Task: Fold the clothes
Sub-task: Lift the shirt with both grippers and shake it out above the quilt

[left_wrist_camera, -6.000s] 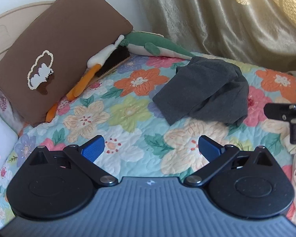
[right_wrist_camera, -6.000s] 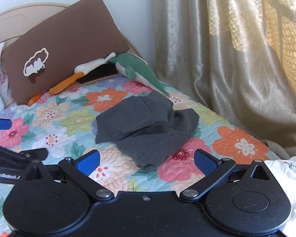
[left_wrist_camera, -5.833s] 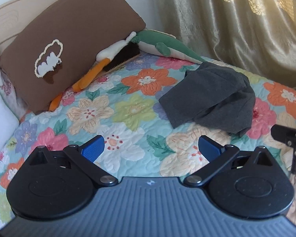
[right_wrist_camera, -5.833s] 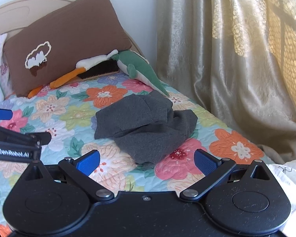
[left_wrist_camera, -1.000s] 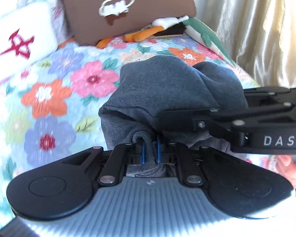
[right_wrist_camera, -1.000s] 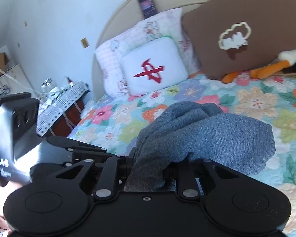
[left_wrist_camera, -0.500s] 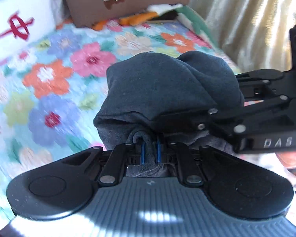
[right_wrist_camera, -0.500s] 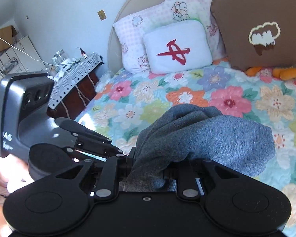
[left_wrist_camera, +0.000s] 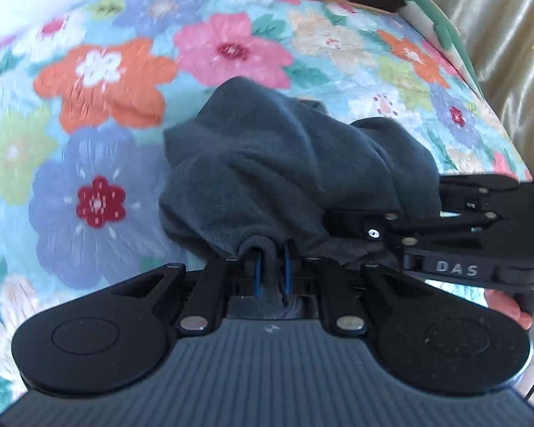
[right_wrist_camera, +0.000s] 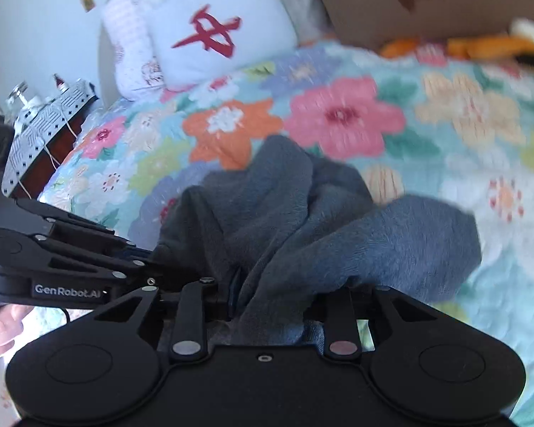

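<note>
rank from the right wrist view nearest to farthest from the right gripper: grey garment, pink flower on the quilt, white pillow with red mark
1. grey garment, clamped in the right gripper
2. pink flower, mid-quilt, beyond the garment
3. white pillow, far left at the headboard

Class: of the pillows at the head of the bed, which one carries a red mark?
The plain white pillow; the checked pink pillow and brown pillow lack it.

We hold the left hand-held gripper point(left_wrist_camera: 270, 273) with its blue pads point(left_wrist_camera: 257, 273) pinched tight on grey cloth. Our right hand-held gripper point(right_wrist_camera: 267, 299) is clamped the same way, reaching in close beside the left, both pointing forward.
</note>
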Available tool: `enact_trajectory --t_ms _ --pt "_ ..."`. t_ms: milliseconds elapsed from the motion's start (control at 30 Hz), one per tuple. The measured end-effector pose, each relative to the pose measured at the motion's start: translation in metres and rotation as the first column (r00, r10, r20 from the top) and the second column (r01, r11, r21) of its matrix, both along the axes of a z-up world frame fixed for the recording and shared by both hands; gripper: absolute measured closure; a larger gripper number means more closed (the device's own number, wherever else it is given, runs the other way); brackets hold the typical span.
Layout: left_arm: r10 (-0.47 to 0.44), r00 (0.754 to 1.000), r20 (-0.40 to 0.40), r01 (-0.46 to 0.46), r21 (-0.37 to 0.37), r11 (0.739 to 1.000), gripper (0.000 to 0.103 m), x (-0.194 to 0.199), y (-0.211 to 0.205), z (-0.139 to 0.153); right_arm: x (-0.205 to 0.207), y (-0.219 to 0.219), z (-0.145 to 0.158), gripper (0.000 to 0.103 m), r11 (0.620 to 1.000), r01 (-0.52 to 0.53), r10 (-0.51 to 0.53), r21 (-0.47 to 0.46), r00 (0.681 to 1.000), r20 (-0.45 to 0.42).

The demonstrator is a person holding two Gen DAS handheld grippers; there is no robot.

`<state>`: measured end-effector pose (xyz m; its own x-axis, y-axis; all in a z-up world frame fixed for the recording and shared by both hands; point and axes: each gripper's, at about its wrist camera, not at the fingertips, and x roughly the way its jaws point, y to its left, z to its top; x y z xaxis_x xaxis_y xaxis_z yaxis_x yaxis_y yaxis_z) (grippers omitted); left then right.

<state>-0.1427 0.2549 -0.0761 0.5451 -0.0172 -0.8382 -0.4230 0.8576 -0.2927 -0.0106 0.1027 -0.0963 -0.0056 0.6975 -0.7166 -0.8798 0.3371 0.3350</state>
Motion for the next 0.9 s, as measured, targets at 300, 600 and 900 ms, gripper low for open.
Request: enact_trajectory --t_ms 300,600,900 --pt "0.008 1.000 0.010 -0.009 0.071 0.997 0.091 -0.002 -0.002 0.001 0.009 -0.015 0.005 0.017 0.992 0.088 -0.089 -0.095 0.996 -0.003" --pt "0.086 0.994 0.062 -0.092 0.095 0.991 0.091 -0.024 0.002 0.016 0.020 -0.044 0.004 0.060 0.982 0.187 -0.186 0.004 0.979 -0.085" --pt "0.074 0.976 0.205 -0.085 0.045 0.995 0.060 -0.028 -0.005 0.032 0.017 -0.054 0.046 0.088 0.980 0.161 -0.168 0.117 0.984 0.053"
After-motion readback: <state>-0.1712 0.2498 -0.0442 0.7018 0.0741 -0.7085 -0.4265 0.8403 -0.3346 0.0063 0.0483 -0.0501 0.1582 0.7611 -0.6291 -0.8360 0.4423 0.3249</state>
